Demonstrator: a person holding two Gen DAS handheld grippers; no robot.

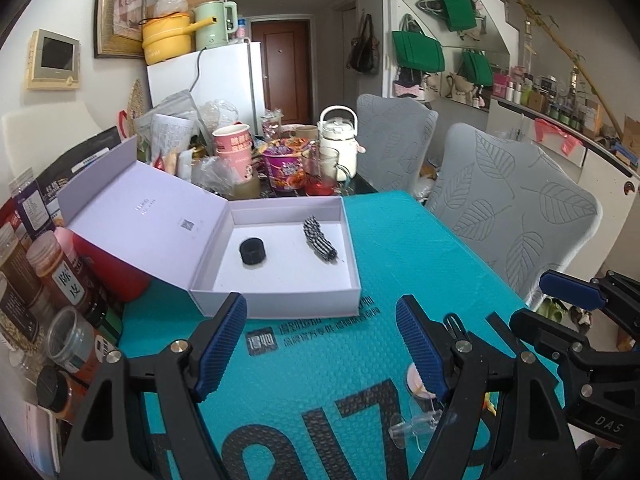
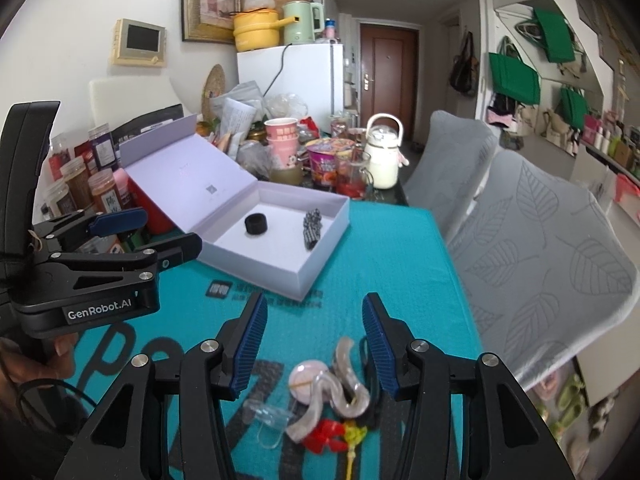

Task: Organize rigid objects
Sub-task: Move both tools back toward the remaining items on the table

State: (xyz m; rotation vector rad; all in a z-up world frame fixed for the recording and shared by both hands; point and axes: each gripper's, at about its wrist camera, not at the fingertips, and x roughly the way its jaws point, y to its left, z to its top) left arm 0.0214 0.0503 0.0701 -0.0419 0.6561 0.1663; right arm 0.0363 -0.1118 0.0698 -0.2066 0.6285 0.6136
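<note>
Right gripper [image 2: 316, 344] and left gripper [image 1: 320, 340] both gaped, empty (box [image 2: 320, 276] at eleven o'clock); best straddle the curved clip [image 2: 344, 392] squarely before closing.

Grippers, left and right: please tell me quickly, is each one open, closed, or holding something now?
Left gripper: open, holding nothing.
Right gripper: open, holding nothing; small trinkets lie on the mat below it.

behind the tabletop [image 1: 420, 240] stood a white fridge [image 1: 216, 76], two grey chairs [image 1: 516, 204], a white kettle [image 1: 339, 140] and spice jars [image 1: 48, 264].
</note>
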